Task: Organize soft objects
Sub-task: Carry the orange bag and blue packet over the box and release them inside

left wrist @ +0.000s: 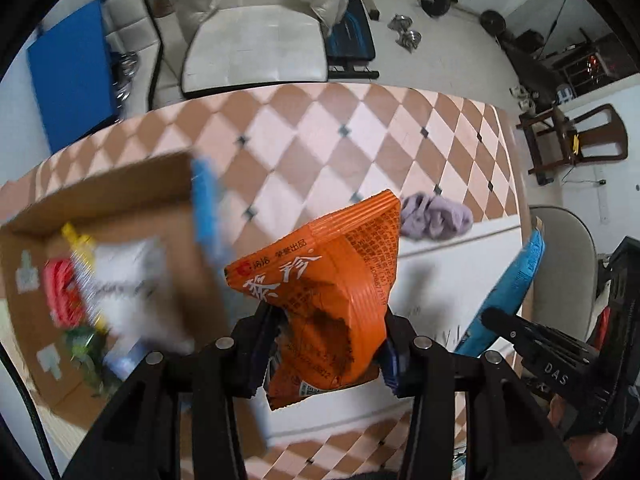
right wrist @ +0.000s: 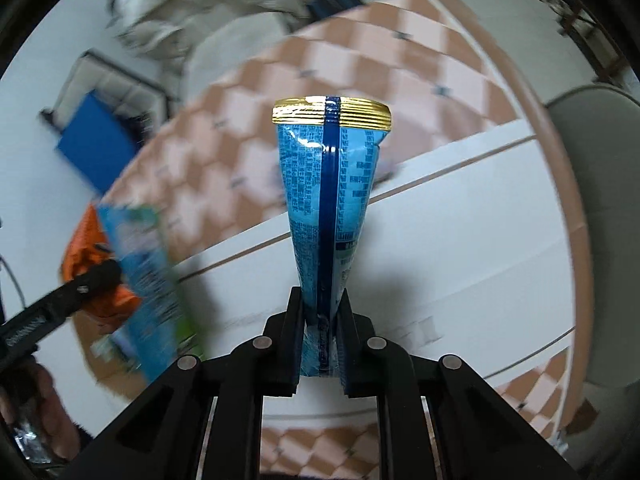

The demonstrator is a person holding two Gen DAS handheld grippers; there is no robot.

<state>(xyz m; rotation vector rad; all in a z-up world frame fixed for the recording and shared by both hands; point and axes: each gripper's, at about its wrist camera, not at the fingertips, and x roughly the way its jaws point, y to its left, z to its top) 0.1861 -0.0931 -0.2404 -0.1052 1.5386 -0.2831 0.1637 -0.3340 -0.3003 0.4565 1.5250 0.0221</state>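
Note:
My left gripper [left wrist: 324, 332] is shut on an orange snack packet [left wrist: 332, 280] and holds it above the table, just right of a cardboard box [left wrist: 132, 200] with several packets [left wrist: 120, 276] inside. My right gripper [right wrist: 320, 320] is shut on a blue snack packet [right wrist: 330, 200] with a gold top seal, held upright above the white board. That blue packet [left wrist: 508, 292] and the right gripper's body show at the right of the left wrist view. The orange packet [right wrist: 86, 256] shows at the left of the right wrist view, partly hidden by a blurred blue box flap [right wrist: 144, 280].
A purple cloth [left wrist: 436, 216] lies on the checkered tablecloth [left wrist: 320, 140] near the white board [left wrist: 440, 272]. A white chair [left wrist: 256, 44] stands behind the table, a grey chair [left wrist: 564, 264] at the right. Dumbbells [left wrist: 408, 32] lie on the floor.

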